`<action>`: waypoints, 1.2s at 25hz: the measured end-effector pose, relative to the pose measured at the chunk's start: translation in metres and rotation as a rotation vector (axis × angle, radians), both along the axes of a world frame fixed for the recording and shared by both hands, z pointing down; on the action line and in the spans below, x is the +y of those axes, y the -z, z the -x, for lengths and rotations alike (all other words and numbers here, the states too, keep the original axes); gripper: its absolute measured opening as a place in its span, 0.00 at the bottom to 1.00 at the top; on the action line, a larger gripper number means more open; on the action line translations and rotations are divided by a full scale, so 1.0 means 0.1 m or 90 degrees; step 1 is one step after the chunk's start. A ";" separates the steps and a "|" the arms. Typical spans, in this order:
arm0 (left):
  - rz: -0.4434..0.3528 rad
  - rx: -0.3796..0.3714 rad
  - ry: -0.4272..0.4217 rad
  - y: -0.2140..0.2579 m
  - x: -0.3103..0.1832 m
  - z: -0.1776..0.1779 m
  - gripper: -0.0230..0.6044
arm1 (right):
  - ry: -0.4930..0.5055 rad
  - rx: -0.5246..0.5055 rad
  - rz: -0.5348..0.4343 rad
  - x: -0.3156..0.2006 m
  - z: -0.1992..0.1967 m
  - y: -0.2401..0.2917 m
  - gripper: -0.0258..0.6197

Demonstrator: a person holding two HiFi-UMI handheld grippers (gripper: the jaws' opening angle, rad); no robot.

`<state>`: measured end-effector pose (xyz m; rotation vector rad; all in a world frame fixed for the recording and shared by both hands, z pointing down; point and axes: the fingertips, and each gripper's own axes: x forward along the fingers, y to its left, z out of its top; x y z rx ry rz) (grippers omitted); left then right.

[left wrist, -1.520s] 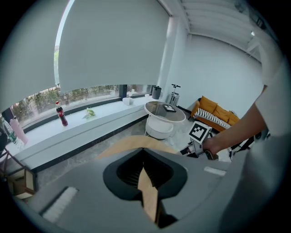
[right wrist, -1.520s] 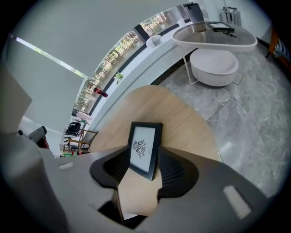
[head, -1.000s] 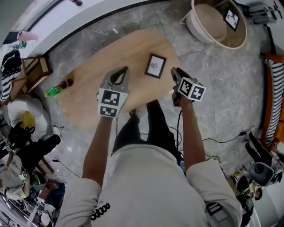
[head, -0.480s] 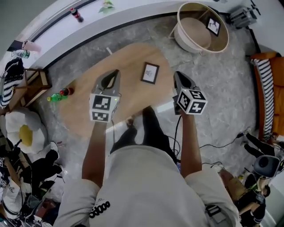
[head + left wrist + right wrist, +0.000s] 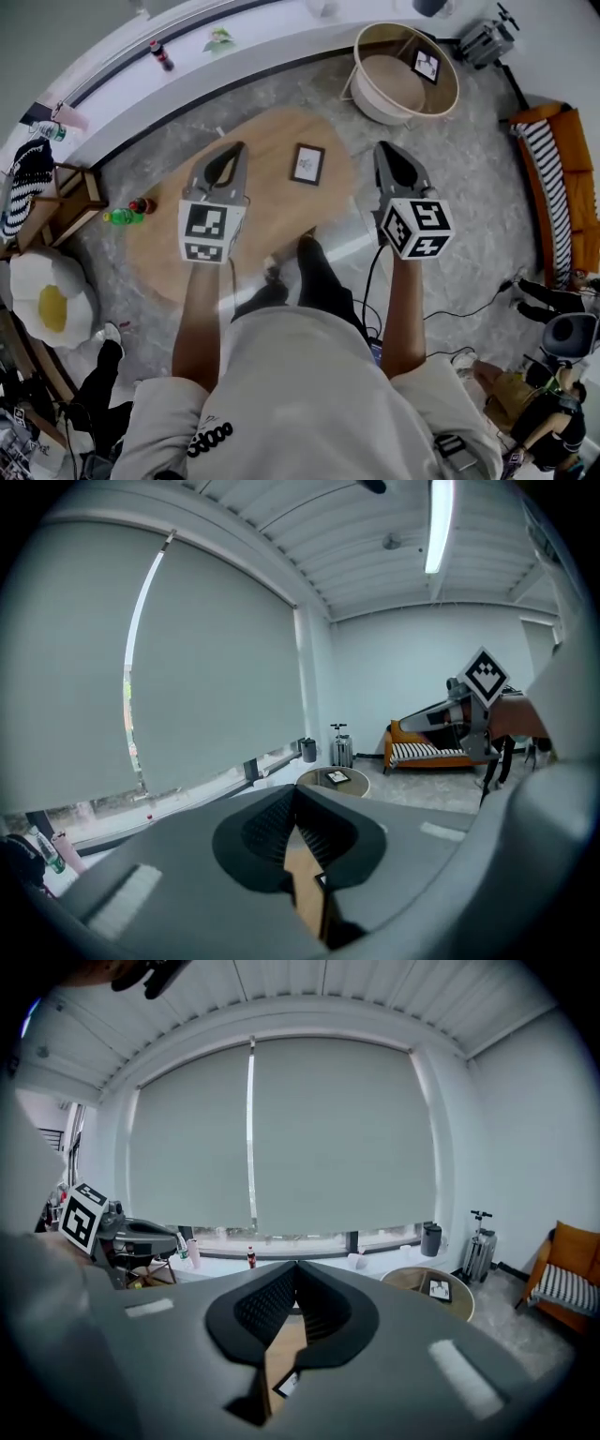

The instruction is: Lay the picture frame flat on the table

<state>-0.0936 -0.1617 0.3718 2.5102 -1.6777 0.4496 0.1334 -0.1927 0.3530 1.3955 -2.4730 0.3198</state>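
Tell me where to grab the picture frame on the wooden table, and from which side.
Grip the picture frame across its narrow width, on the two long edges, coming straight down from above. It lies flat, face up, on the table, so probably no side approach gets under it.

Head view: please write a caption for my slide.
Picture frame lies flat on the wooden table; left gripper and right gripper shut, empty.
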 end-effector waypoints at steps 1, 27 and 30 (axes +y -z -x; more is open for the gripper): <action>-0.013 -0.003 -0.005 0.10 0.04 -0.01 0.05 | -0.001 0.001 -0.017 0.07 0.00 0.14 0.04; -0.212 -0.027 -0.079 1.68 0.97 -0.20 0.05 | 0.044 0.047 -0.206 1.21 0.22 1.68 0.04; -0.219 -0.024 -0.079 1.73 1.01 -0.13 0.05 | 0.049 0.052 -0.215 1.23 0.30 1.72 0.04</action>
